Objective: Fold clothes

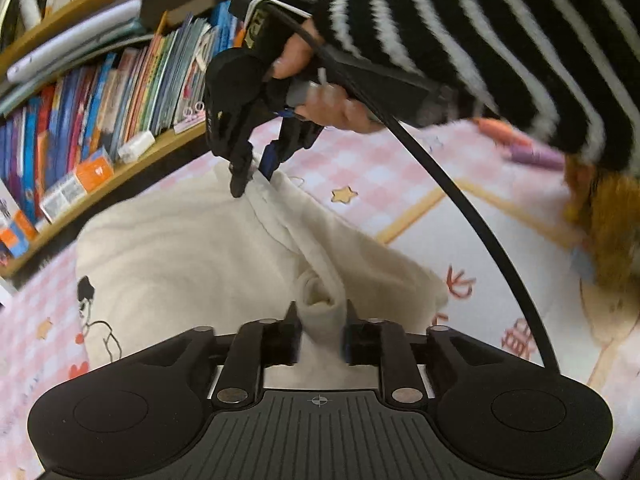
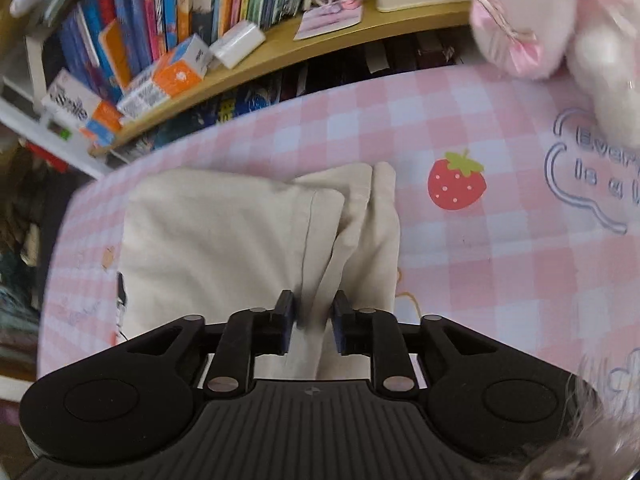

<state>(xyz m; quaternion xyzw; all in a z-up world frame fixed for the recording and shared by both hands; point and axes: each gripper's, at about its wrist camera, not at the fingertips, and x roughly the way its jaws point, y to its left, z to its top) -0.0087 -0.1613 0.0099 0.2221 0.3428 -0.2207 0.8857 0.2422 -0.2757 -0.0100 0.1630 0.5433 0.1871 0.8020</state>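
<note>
On pink checked bedding [image 2: 460, 264], soft cream sweatshirt [image 1: 192, 248] bunched into folds, left gripper [image 1: 320, 332] and right gripper [image 2: 314, 320] both slightly apart around thick fabric ridges, striped knit sleeve [image 1: 480, 40] above.

At my ten o'clock a wooden bookshelf [image 2: 280, 52] stands crammed with books [image 1: 120, 92] (spines blurred); a pink checked cover [image 2: 460, 280] spreads below me.
</note>
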